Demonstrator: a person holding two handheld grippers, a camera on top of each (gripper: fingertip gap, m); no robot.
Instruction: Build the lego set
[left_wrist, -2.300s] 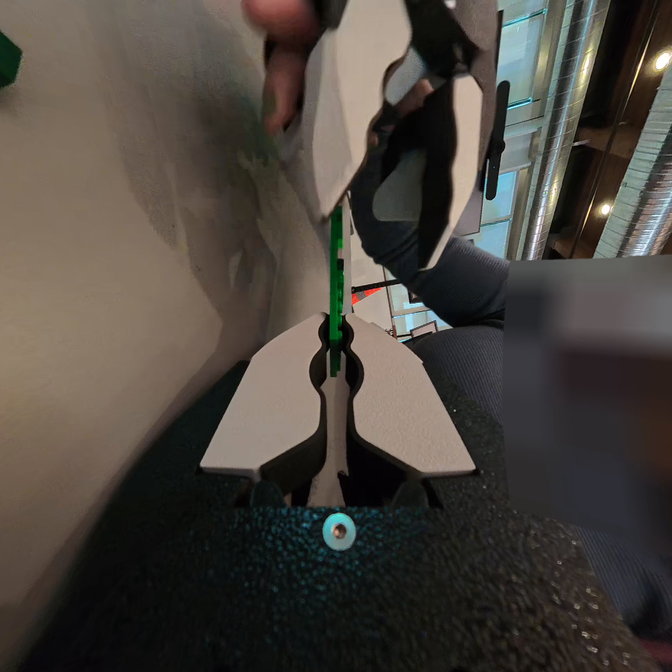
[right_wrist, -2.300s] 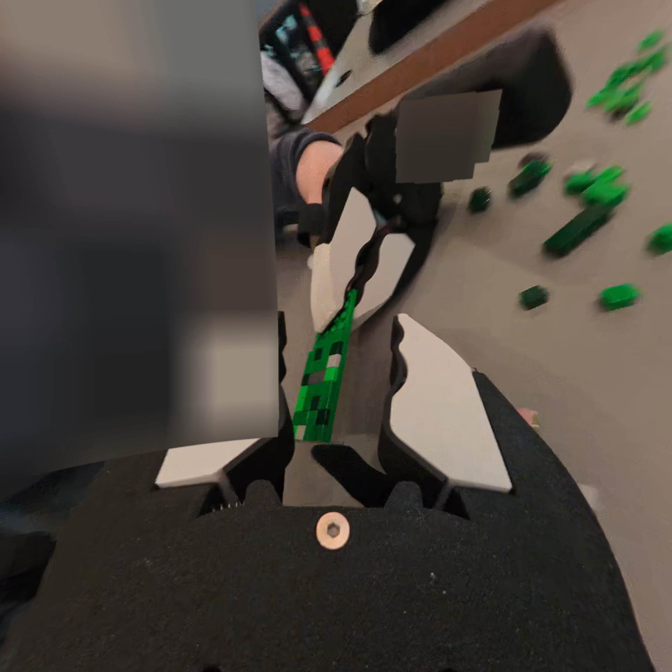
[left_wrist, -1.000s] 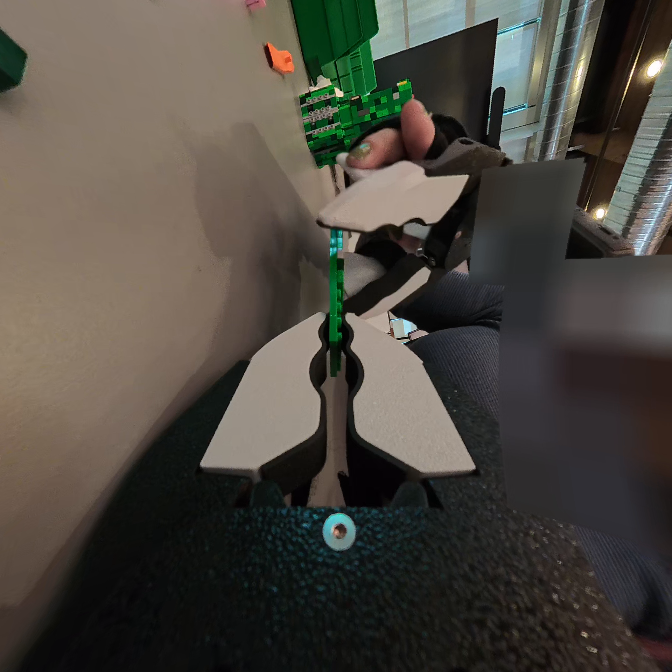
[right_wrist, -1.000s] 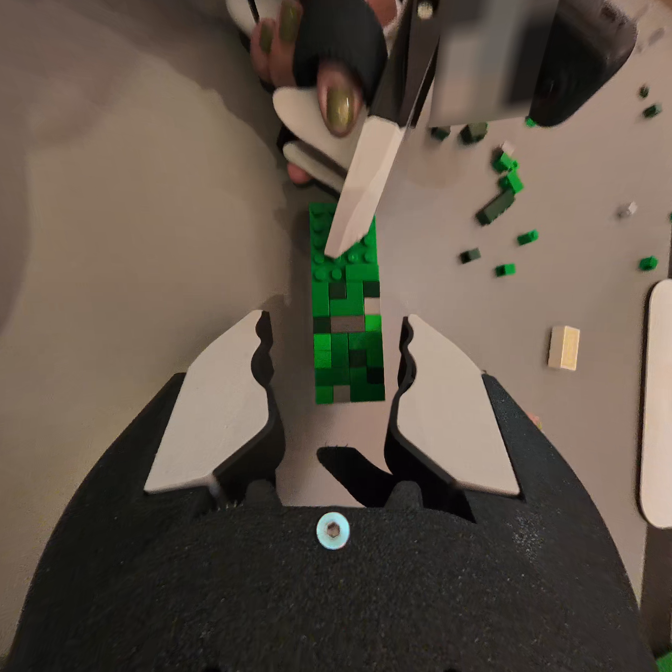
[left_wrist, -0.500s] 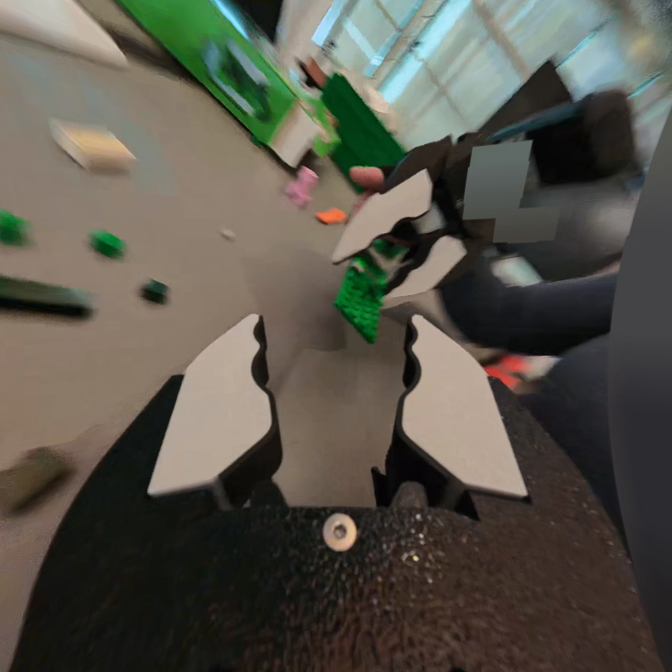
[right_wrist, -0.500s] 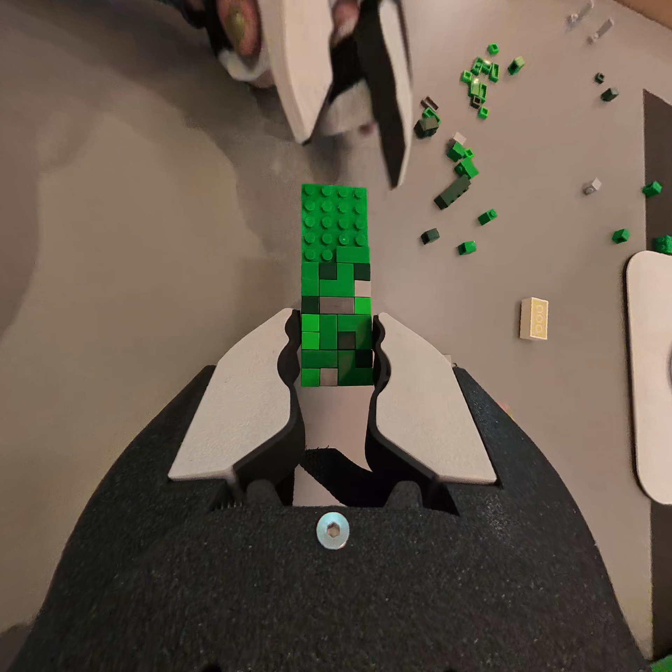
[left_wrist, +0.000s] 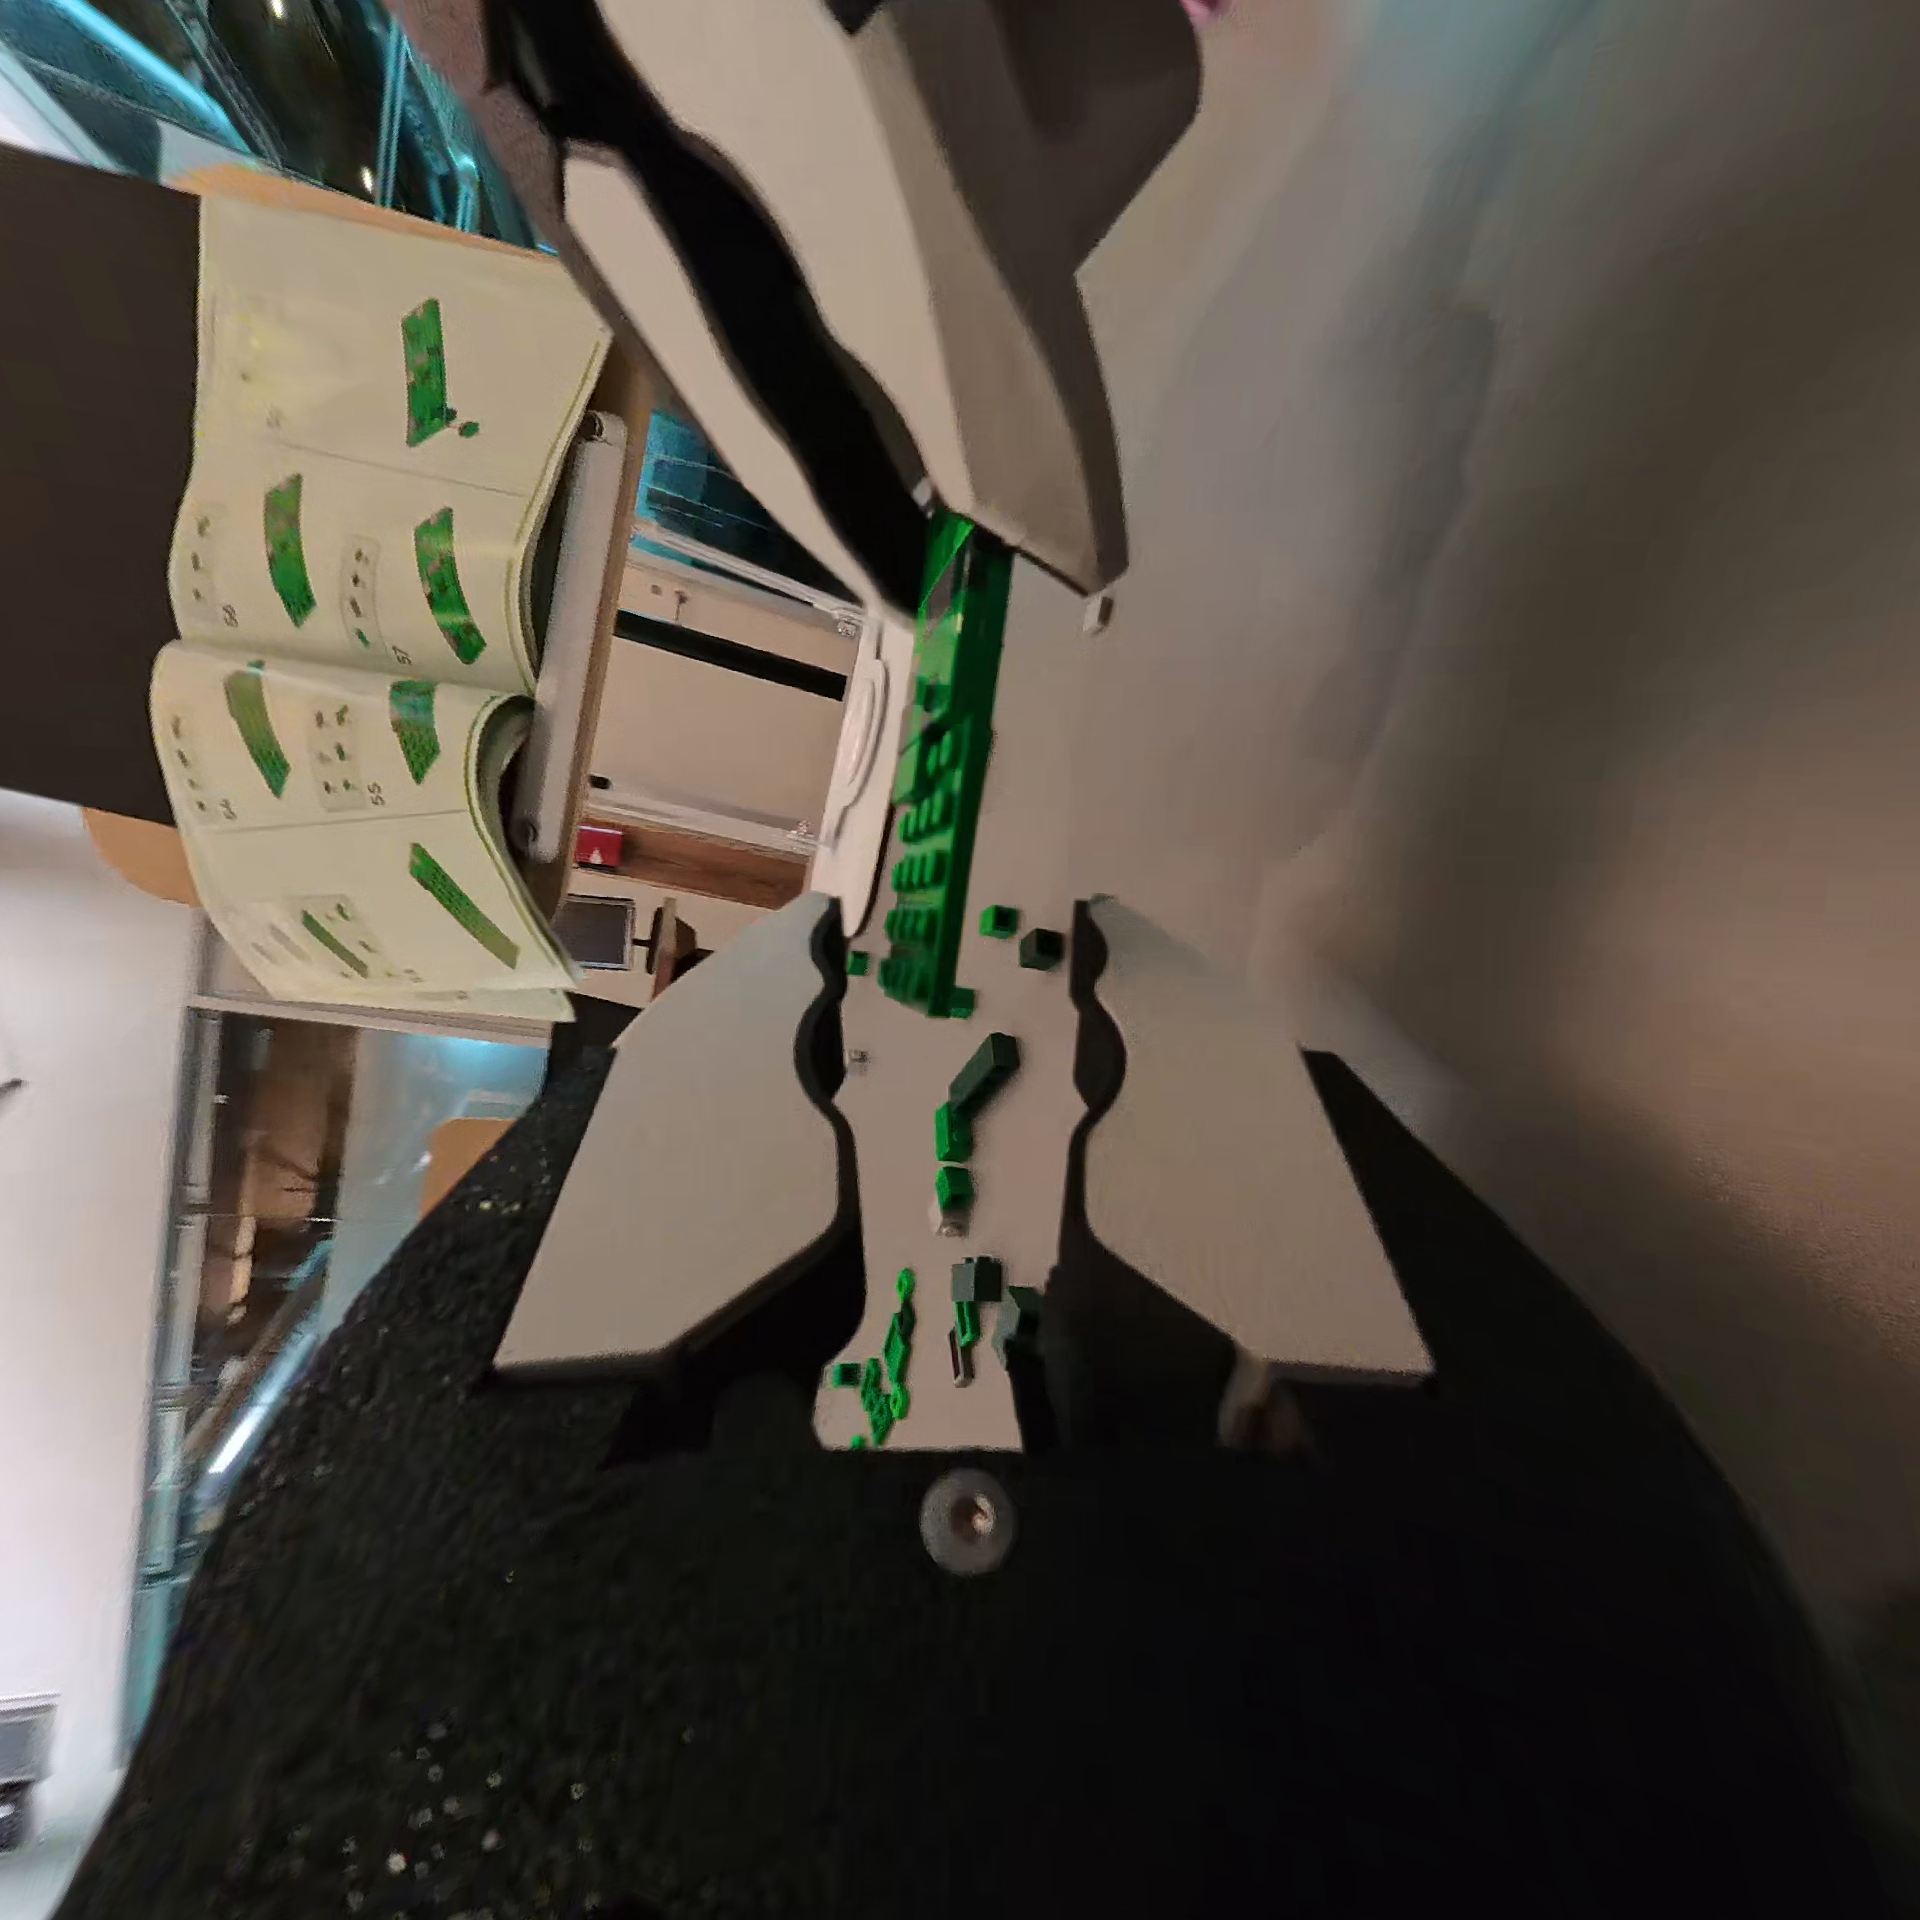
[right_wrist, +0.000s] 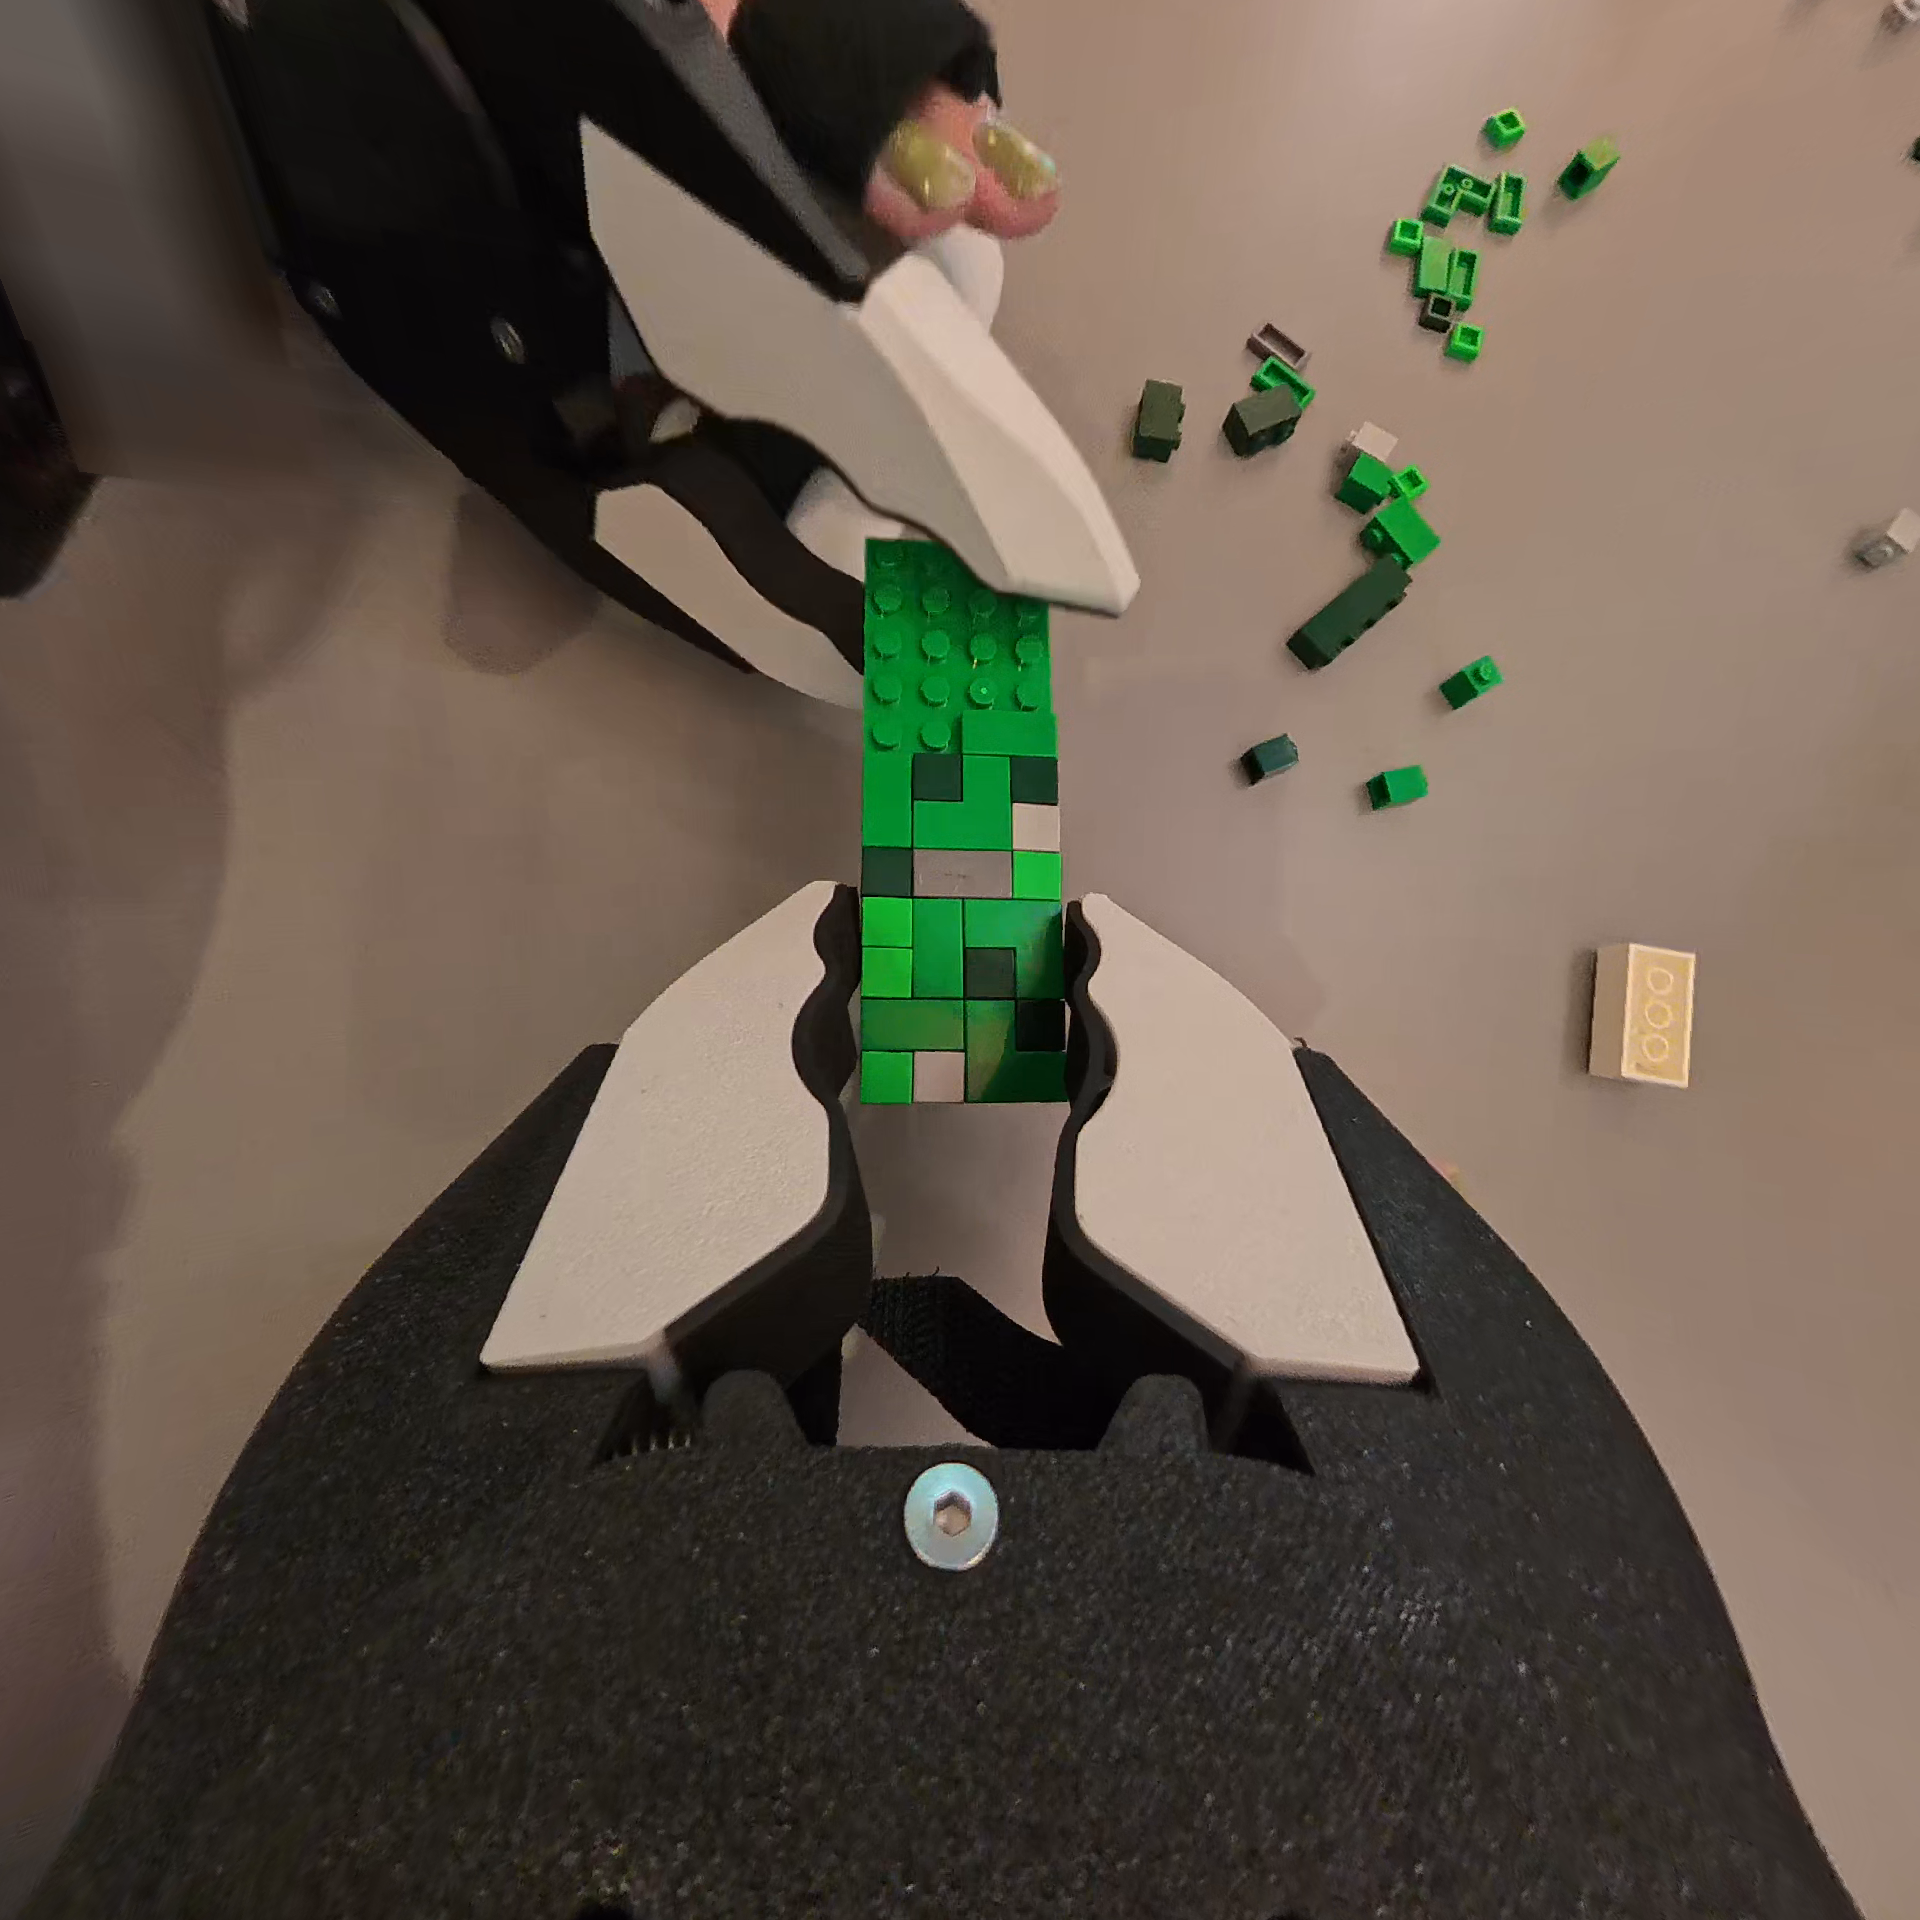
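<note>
Right wrist view shows the right gripper (right_wrist: 961, 997) pinching the near, tiled end of the long green lego plate (right_wrist: 961, 831), its two pale fingers pressed against the plate's long edges; half a second ago it had only just taken this hold, and a second ago its fingers stood wide apart while the left gripper carried the plate. The handover is therefore finished. The left gripper (right_wrist: 935, 582) now has its fingers spread, one pale finger reaching over the bare, studded far end of the plate and the other below it; whether either touches the plate cannot be told. Since the plate is held steady with its studs facing up, it looks ready for the next small piece, probably one of the loose green bricks (right_wrist: 1351, 613) scattered on the grey tabletop (right_wrist: 416, 831) to the right, near a cream brick (right_wrist: 1642, 1013). Left wrist view is tilted and blurred: the plate (left_wrist: 945, 790) appears edge-on, with its far end hidden between the right gripper's fingers, and loose pieces show through the gap of the left gripper (left_wrist: 951, 920). An open instruction booklet (left_wrist: 364, 644) stands on a holder at the left, its pictures too small to match a step. Most of the hand (right_wrist: 935, 166) holding the left gripper is cut off by the frame.
</note>
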